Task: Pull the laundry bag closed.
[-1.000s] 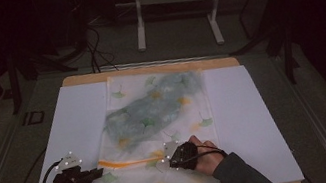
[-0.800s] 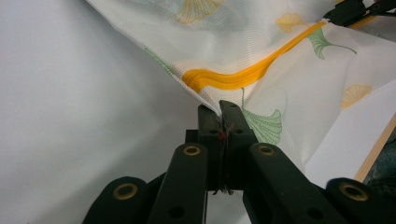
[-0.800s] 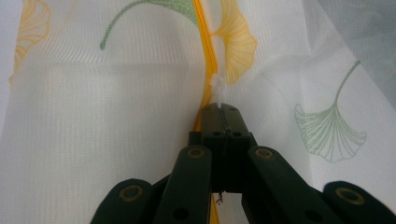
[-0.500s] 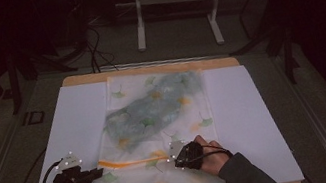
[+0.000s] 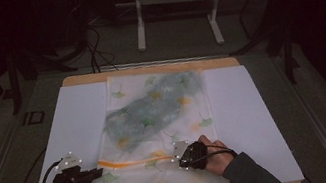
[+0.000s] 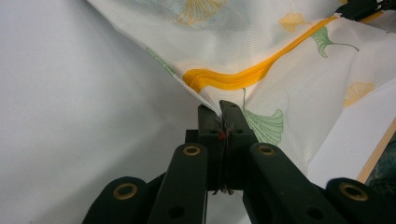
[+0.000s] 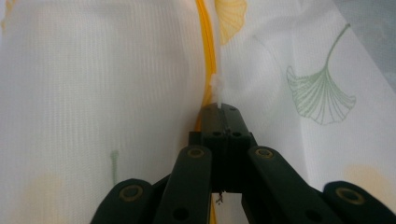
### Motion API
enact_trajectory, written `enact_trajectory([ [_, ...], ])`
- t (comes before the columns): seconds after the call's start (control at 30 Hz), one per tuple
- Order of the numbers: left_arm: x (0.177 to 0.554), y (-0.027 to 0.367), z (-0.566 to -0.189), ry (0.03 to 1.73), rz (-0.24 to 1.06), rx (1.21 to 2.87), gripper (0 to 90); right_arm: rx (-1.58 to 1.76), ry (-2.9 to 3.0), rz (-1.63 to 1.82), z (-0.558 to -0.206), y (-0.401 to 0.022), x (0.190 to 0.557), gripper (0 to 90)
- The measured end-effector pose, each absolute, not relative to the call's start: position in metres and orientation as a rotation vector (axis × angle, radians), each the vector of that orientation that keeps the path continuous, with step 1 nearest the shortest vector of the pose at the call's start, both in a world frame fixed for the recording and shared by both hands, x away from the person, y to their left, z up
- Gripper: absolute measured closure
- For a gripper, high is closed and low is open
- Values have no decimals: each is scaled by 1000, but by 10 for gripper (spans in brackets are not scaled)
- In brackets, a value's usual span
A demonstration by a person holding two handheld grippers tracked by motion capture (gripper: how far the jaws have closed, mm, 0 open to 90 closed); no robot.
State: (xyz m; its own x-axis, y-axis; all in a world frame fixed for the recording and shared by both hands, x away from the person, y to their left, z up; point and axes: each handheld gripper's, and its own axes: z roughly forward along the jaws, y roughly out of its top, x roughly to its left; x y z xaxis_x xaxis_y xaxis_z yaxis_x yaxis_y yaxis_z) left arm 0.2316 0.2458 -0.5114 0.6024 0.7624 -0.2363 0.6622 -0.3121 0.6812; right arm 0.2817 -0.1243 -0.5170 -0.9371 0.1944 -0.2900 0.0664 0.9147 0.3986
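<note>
Mesh fabric: a thin white laundry bag point(image 5: 156, 123) printed with ginkgo leaves lies flat on the white table cover point(image 5: 75, 122), with something blue-green bundled inside its far half.
Zipper: an orange zipper point(image 5: 128, 162) runs across the near part of the bag, between the two hands.
Left gripper: the left gripper point(image 6: 223, 112) is clenched on the bag's cloth just below the near end of the orange band point(image 6: 243, 74); the jaws meet with fabric pinched at their tips.
Right gripper: the right gripper point(image 7: 222, 111) is clenched too, its tips at the small white zipper pull point(image 7: 216, 86) on the orange track point(image 7: 208, 42); I judge it grips the pull, though the pinch itself is hidden by the jaws.
Step in hand: likely running the zipper along while the other end is held taut.
Risk, slip: the pull is tiny and only its base sits in the jaws, so a sideways tug could let it pop free.
Risk, snag: loose mesh beside the track could be drawn into the slider and jam it.
Risk, slack: if the left hold gives, the cloth would bunch and the bag drag across the cover.
</note>
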Motion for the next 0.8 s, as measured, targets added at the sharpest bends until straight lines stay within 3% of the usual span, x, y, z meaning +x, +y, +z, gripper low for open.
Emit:
enact_trajectory([
  [0.8,232,246,-511,1126,167,2058,887,218,2744,523,-516,-150,279,900],
])
